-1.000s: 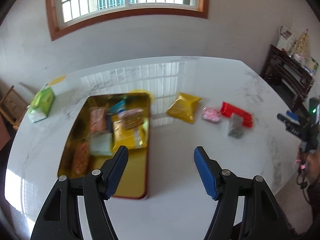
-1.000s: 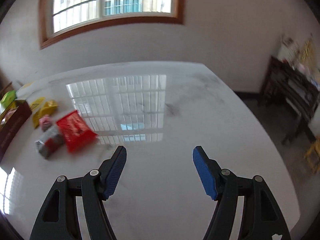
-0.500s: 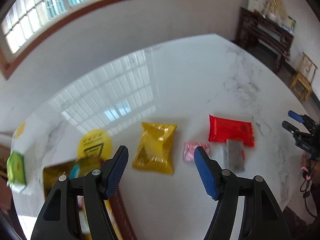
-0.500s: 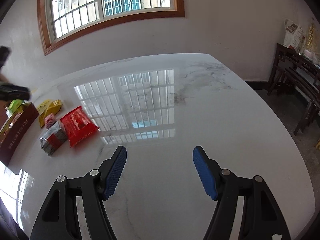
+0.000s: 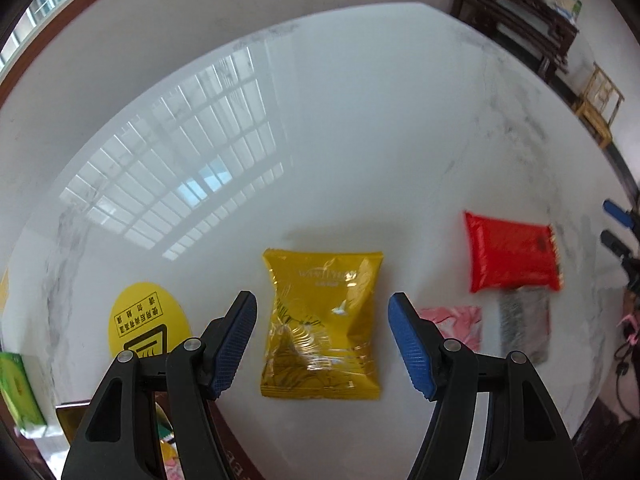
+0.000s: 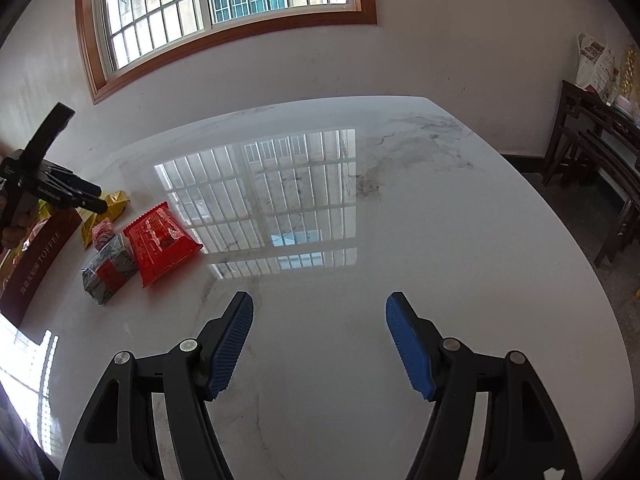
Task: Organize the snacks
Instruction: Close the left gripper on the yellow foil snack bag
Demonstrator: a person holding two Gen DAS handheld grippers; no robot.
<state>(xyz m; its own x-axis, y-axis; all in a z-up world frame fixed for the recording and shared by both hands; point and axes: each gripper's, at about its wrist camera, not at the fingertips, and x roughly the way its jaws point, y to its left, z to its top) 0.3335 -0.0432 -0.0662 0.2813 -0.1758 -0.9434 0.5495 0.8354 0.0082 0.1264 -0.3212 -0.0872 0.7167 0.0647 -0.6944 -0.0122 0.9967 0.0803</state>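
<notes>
Blue-padded fingers (image 5: 236, 344) of the left gripper (image 5: 322, 344) stand spread wide on either side of the yellow snack packet (image 5: 322, 320), which lies flat on the white marble table (image 5: 360, 120); the pads are clear of the wrapper and nothing is gripped. From that left wrist view, a red packet (image 5: 510, 258) lies at about three o'clock of the yellow one, well apart from it. A pink packet (image 5: 460, 322) sits just beside the right finger, and a grey foil packet (image 5: 524, 324) lies just below the red one, its top edge touching or under it. At nine o'clock of the yellow packet a round yellow sticker (image 5: 146, 320) sits on the tabletop, and a green box (image 5: 16, 392) shows at the far left edge.

Only a dark corner of the tin (image 5: 72, 416) shows in that view, at seven o'clock, half hidden behind the gripper's frame. The right wrist view shows its maroon side wall (image 6: 40, 264) with gold lettering, and the same cluster of packets just to the tin's right. It also shows the left gripper from outside, held over the yellow packet. The left view gives the wrapper's printed face, which the right view cannot.

Over bare marble, the right gripper (image 6: 320, 344) hangs with its fingers wide apart and empty, the packets lying at its ten o'clock.
</notes>
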